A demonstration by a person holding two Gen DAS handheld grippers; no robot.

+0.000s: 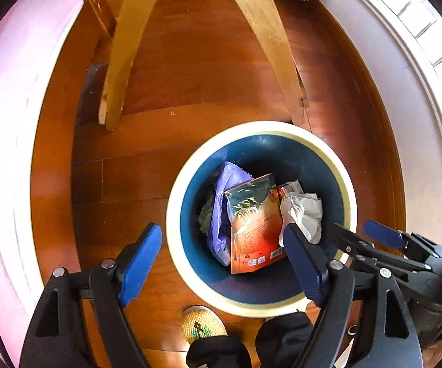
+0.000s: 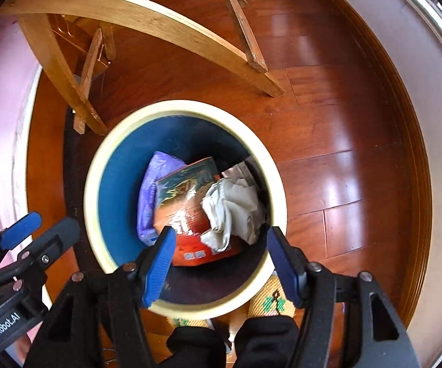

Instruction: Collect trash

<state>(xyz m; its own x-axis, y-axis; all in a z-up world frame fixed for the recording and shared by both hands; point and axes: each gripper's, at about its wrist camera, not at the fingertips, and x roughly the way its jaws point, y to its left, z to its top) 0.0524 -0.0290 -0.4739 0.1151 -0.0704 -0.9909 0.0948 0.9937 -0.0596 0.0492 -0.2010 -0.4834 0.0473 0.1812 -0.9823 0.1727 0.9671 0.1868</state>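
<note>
A round bin with a cream rim (image 1: 174, 211) (image 2: 93, 181) and dark blue inside stands on the wooden floor below both grippers. Inside it lie an orange and green foil pouch (image 1: 256, 224) (image 2: 187, 205), a purple plastic bag (image 1: 222, 211) (image 2: 148, 196) and crumpled white paper (image 1: 305, 211) (image 2: 234, 211). My left gripper (image 1: 224, 260) hangs open over the bin's near left rim, nothing between its blue pads. My right gripper (image 2: 221, 263) is open too, above the bin's near side, and nothing is pinched between its pads. Each gripper also shows at the edge of the other's view (image 1: 383, 236) (image 2: 21, 227).
Legs of a wooden chair (image 1: 119, 61) (image 2: 147, 21) stand on the floor just beyond the bin. A white wall with a baseboard (image 1: 383, 70) runs along the right. A person's woven slippers (image 1: 202, 322) (image 2: 271, 303) and dark trouser legs (image 1: 282, 337) are right beside the bin's near rim.
</note>
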